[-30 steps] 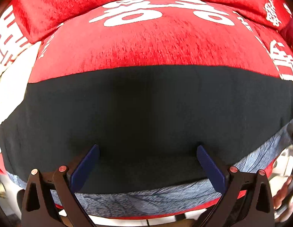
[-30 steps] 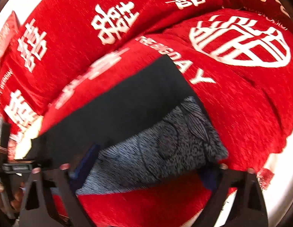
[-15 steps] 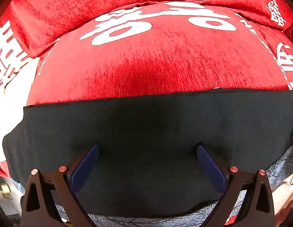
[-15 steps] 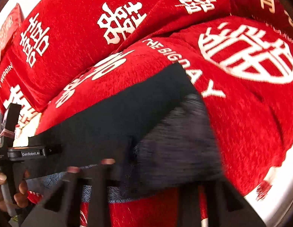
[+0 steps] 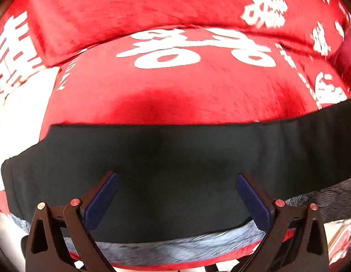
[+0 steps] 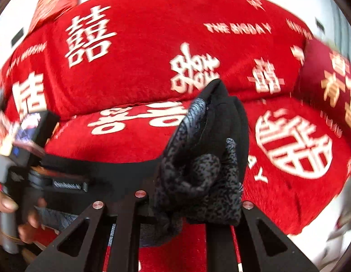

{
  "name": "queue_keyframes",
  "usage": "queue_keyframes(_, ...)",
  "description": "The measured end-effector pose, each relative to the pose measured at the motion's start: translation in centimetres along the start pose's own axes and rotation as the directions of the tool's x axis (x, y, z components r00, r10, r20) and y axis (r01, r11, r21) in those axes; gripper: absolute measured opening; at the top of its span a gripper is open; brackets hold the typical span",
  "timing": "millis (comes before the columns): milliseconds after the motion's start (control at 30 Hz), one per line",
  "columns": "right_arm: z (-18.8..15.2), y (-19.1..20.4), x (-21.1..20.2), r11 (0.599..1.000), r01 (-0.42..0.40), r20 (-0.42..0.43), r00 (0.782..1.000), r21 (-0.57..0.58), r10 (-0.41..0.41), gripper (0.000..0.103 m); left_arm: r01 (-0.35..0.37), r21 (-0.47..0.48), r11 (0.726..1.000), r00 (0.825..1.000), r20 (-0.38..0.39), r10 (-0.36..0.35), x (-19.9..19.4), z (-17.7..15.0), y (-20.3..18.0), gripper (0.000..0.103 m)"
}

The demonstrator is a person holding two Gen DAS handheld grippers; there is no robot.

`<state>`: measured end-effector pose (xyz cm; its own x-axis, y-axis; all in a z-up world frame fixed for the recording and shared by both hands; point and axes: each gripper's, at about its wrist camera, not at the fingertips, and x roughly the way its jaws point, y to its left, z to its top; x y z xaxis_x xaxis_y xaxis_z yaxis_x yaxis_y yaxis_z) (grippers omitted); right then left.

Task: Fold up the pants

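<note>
The pants [image 5: 175,158] are black with a grey patterned inner side and lie across a red sofa seat [image 5: 175,86]. My left gripper [image 5: 177,195] is open just above the black cloth, blue pads [image 5: 102,199] wide apart, holding nothing. My right gripper [image 6: 189,195] is shut on the right end of the pants [image 6: 204,158] and holds it lifted, bunched and standing up off the seat. The rest of the pants [image 6: 102,170] stretches left, still flat. The left gripper's body [image 6: 28,158] and the hand holding it show at the left of the right wrist view.
The red sofa backrest [image 6: 152,45] with white characters rises behind the seat. A second red seat cushion [image 6: 293,145] lies to the right and a dark red pillow [image 6: 334,83] at far right. A white surface [image 5: 21,104] shows left of the seat.
My right gripper has closed on the right end of the pants and lifted it up off the seat. My left gripper has drawn back toward the near edge, staying open.
</note>
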<state>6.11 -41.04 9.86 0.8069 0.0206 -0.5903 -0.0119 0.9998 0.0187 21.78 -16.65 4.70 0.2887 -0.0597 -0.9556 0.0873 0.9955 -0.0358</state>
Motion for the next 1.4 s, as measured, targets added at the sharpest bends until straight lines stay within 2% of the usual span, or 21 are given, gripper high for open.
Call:
queue_keyframes(100,0.2,5.0,-0.4,0.992,0.011,0.02,1.0,-0.123,-0.009,0.016,0.019,-0.069,0.997,1.0,0.003,-0.019,-0.4,-0.6,4.3,0.103)
queue_keyframes(233,-0.6,11.8,0.1,0.959,0.037,0.036,0.999,-0.28,-0.028,0.016,0.024,-0.18,0.983,1.0,0.007,-0.023,-0.6,-2.3,11.3,0.103)
queue_keyframes(333,-2.1,16.9,1.4,0.908,0.075,0.051,0.997,-0.412,-0.059,0.016,0.029,-0.276,0.961,1.0,0.019,-0.025,-1.1,-3.6,16.5,0.103)
queue_keyframes(433,-4.6,21.4,3.3,0.831,0.098,0.049,0.995,-0.548,-0.084,0.016,0.008,-0.345,0.938,1.0,0.023,0.0,-1.3,-4.6,20.5,0.103)
queue_keyframes(567,-8.1,25.5,5.6,0.737,0.087,0.016,0.995,-0.67,-0.103,0.016,0.014,-0.382,0.924,1.0,0.005,-0.013,-0.7,-5.9,22.8,0.103)
queue_keyframes(667,-10.0,27.2,6.9,0.68,0.097,0.012,0.992,-0.727,-0.128,0.016,0.027,-0.377,0.926,1.0,-0.005,-0.031,-0.1,-6.5,22.7,0.103)
queue_keyframes(733,-10.6,27.6,7.2,0.659,0.113,0.021,0.989,-0.744,-0.147,0.016,0.041,-0.367,0.929,0.999,-0.008,-0.048,0.2,-6.6,22.2,0.103)
queue_keyframes(867,-9.2,27.7,6.3,0.702,0.113,0.036,0.992,-0.703,-0.123,0.016,0.067,-0.346,0.936,0.998,0.006,-0.069,0.2,-6.1,21.2,0.103)
queue_keyframes(933,-8.9,28.2,6.0,0.701,0.113,0.051,0.993,-0.704,-0.108,0.016,0.067,-0.333,0.941,0.998,0.01,-0.067,0.1,-6.0,21.1,0.103)
queue_keyframes(1033,-10.6,29.0,7.5,0.66,0.083,0.007,0.993,-0.747,-0.117,0.016,0.059,-0.325,0.944,0.998,0.003,-0.062,0.3,-6.0,21.2,0.103)
queue_keyframes(1100,-11.7,29.3,7.8,0.618,0.12,0.043,0.989,-0.777,-0.138,0.018,0.062,-0.331,0.941,0.998,0.004,-0.065,0.2,-5.9,21.4,0.103)
queue_keyframes(1167,-12.0,29.5,7.5,0.606,0.125,0.049,0.989,-0.785,-0.141,0.022,0.071,-0.33,0.941,0.997,0.009,-0.072,0.0,-5.5,21.4,0.103)
queue_keyframes(1200,-11.9,29.5,7.1,0.612,0.118,0.043,0.99,-0.782,-0.136,0.029,0.073,-0.325,0.943,0.997,0.014,-0.073,-0.2,-5.2,21.3,0.103)
queue_keyframes(1233,-11.8,29.5,6.9,0.617,0.113,0.04,0.991,-0.779,-0.131,0.042,0.076,-0.316,0.946,0.997,0.023,-0.073,-0.6,-4.8,21.0,0.103)
queue_keyframes(1267,-11.7,29.3,6.2,0.629,0.101,0.038,0.993,-0.771,-0.114,0.051,0.078,-0.302,0.95,0.997,0.031,-0.072,-1.0,-4.3,20.6,0.103)
queue_keyframes(1300,-11.5,29.0,5.3,0.647,0.074,0.031,0.996,-0.759,-0.078,0.069,0.081,-0.285,0.955,0.997,0.039,-0.073,-1.4,-3.9,20.2,0.103)
queue_keyframes(1333,-11.3,28.7,4.4,0.666,0.045,0.02,0.999,-0.744,-0.045,0.08,0.083,-0.267,0.96,0.996,0.045,-0.074,-1.7,-3.6,19.8,0.103)
queue_keyframes(1400,-10.5,27.3,2.0,0.723,-0.058,-0.032,0.998,-0.688,0.05,0.081,0.087,-0.226,0.97,0.995,0.057,-0.076,-2.2,-3.1,18.7,0.103)
